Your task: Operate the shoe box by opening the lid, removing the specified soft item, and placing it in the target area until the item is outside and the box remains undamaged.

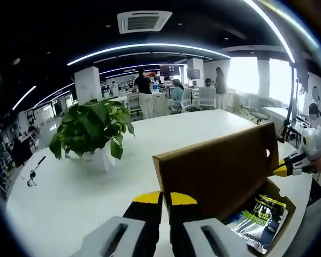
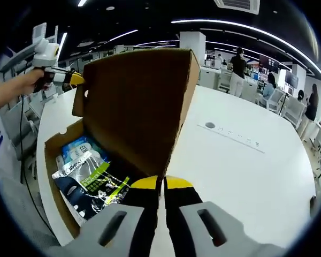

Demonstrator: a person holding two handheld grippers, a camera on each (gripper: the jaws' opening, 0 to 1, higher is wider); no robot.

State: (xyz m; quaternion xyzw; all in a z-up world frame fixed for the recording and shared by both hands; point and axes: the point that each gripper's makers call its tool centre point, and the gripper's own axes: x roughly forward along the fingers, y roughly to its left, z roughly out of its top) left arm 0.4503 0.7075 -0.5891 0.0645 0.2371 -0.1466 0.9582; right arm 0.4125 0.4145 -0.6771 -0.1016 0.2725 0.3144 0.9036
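A brown cardboard shoe box stands open on the white table, its lid raised upright. Inside lies a soft packet in clear plastic with green, black and white print, and a blue-and-white packet lies behind it. My left gripper is shut on one end of the lid's edge. At the other end my right gripper is likewise shut on the lid. A hand holds the left gripper.
A potted green plant stands on the white table left of the box, with a small dark object near the table edge. A round socket sits in the tabletop. People and office chairs are far behind.
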